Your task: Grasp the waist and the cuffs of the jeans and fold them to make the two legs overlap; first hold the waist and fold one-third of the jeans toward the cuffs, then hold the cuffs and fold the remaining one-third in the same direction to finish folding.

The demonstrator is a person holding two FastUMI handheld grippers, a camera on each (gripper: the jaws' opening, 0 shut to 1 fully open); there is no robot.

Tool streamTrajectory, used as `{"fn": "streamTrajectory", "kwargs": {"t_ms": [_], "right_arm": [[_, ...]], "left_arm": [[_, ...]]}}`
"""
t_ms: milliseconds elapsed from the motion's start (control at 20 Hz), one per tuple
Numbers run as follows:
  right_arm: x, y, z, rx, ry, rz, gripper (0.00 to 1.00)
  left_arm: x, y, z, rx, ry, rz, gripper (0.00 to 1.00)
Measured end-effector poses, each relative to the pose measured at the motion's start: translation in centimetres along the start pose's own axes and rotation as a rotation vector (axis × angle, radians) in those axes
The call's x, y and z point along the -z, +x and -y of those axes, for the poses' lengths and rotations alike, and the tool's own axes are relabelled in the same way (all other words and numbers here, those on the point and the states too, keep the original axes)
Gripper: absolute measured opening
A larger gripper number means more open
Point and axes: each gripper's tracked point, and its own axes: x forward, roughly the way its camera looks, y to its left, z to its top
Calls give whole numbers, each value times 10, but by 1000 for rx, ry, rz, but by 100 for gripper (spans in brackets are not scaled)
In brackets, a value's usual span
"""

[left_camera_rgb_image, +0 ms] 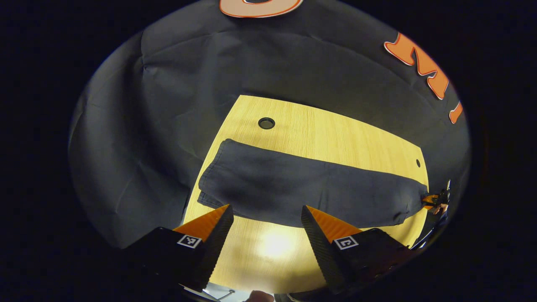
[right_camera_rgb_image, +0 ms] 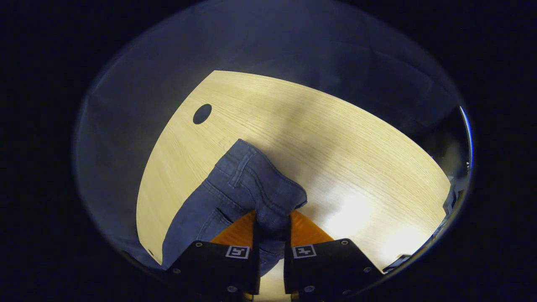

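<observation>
Right tongs (right_camera_rgb_image: pixel 272 220) clenched on jeans (right_camera_rgb_image: pixel 235 188), probably the waist; left tongs (left_camera_rgb_image: pixel 266 220) released above table (left_camera_rgb_image: pixel 335 130).

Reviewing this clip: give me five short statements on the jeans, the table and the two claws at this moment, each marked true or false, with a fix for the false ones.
1. The right claw is shut on the jeans. True.
2. The left claw is clamped on the cuffs. False: it is open, with the jeans beyond its fingertips and nothing between them.
3. In the left gripper view, the jeans lie stretched out long across the wooden table. True.
4. The jeans are already folded into a compact stack. False: they are still laid out at full length.
5. The table has a round hole in its top beyond the jeans. True.
</observation>
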Motion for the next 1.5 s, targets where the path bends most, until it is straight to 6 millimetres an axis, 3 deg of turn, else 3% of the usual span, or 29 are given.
{"fn": "streamTrajectory", "kwargs": {"t_ms": [50,300,500,750,1150,1350,1500], "right_arm": [[0,-7,-4,-29,-8,-2,26],[-2,-44,-21,-124,-41,55,23],[3,-73,-31,-110,-83,100,22],[15,-117,-64,-130,-194,194,23],[63,-182,-119,-113,-358,306,23],[93,-197,-158,-124,-432,318,23],[117,-204,-186,-136,-478,321,22]], "left_arm": [[3,0,-3,-4,-8,-2,99],[20,-10,-6,-16,-53,-4,99],[36,-16,-4,0,-61,-4,99],[40,-14,-1,38,-44,7,99],[51,-3,-10,125,-32,-5,99],[51,-2,-13,143,-52,4,99],[53,-1,-34,155,-76,10,99]]}}
